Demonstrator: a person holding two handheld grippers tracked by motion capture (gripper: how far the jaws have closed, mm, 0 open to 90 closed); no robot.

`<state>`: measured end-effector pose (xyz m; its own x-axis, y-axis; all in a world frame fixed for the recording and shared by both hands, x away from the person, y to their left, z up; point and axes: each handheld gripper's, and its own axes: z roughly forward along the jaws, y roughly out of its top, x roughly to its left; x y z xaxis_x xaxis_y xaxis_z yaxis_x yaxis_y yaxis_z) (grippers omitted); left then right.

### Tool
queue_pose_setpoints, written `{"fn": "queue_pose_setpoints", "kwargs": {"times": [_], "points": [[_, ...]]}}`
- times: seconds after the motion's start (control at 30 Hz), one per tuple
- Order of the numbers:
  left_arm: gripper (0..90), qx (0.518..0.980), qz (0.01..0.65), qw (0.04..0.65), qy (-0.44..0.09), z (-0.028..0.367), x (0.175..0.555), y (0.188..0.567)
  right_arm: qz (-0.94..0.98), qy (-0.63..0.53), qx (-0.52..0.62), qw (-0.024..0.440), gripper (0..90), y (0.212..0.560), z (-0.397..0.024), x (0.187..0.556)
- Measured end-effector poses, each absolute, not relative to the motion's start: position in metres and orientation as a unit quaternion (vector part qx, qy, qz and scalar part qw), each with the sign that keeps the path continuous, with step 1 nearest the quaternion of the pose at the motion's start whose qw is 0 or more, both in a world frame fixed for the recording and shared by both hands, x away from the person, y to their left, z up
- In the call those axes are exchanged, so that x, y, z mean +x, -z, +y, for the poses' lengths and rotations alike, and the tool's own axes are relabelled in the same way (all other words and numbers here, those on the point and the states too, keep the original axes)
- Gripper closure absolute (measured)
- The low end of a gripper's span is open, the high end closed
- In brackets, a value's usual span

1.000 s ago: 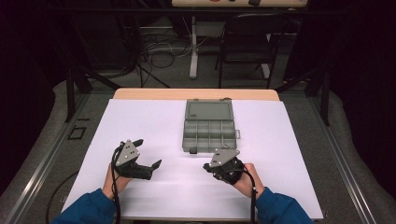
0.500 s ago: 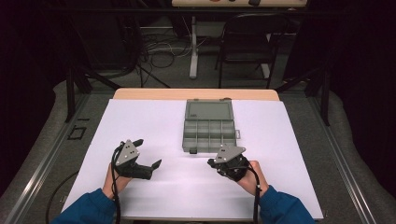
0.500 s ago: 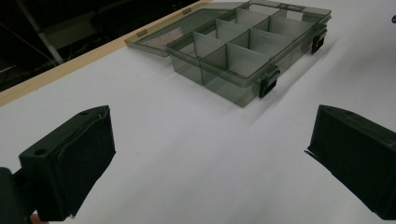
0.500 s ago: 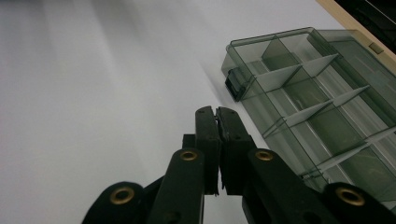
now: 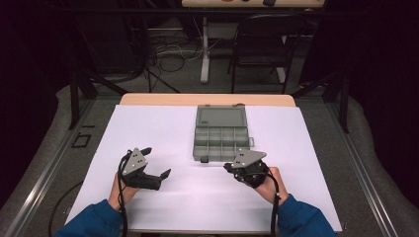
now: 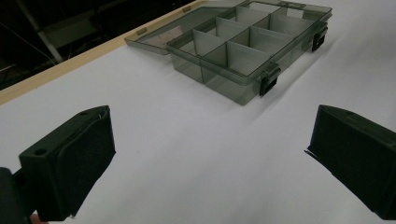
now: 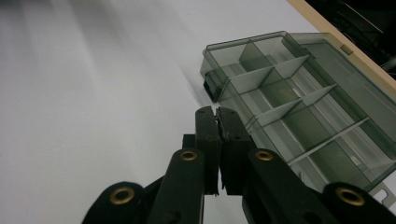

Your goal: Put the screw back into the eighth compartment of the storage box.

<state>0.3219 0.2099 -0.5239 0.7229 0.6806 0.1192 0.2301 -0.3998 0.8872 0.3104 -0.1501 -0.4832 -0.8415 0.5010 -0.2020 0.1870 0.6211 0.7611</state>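
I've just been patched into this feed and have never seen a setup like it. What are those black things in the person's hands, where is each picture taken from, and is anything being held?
A person sits at a white table with a hand-held two-jaw gripper in each hand. The high view looks down from above; each of the other two pictures comes from a camera riding on one gripper, looking along its jaws. The left gripper has its jaws wide apart with nothing between them. The right gripper has its jaws pressed together, empty, close to the near corner of the box. On the table lies one clear grey plastic box with dividers, its lid folded open flat behind it. Its compartments look empty. Nothing is held.
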Motion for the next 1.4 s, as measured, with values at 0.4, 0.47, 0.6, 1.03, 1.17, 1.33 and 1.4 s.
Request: {"fn": "queue_pose_setpoints", "kwargs": {"times": [0.4,0.47,0.6,1.03,1.17,1.33,1.4], "points": [[0.0,0.803,0.282,0.467,-0.241,0.210,0.322,0.524,0.870,-0.391,0.212,0.213,88.5,0.478,-0.161,0.317],[0.0,0.803,0.282,0.467,-0.240,0.209,0.322,0.524,0.869,-0.390,0.213,0.217,88.5,0.477,-0.162,0.319],[0.0,0.803,0.281,0.467,-0.239,0.209,0.322,0.524,0.869,-0.387,0.218,0.219,88.5,0.478,-0.164,0.321],[0.0,0.804,0.280,0.466,-0.241,0.209,0.322,0.524,0.858,-0.388,0.236,0.239,88.5,0.471,-0.175,0.331],[0.0,0.802,0.283,0.467,-0.242,0.210,0.322,0.524,0.856,-0.383,0.246,0.247,88.5,0.470,-0.177,0.336],[0.0,0.803,0.281,0.466,-0.242,0.209,0.322,0.524,0.857,-0.371,0.254,0.253,88.5,0.471,-0.179,0.343],[0.0,0.804,0.280,0.466,-0.241,0.209,0.322,0.524,0.855,-0.369,0.259,0.256,88.5,0.472,-0.180,0.347]]}}
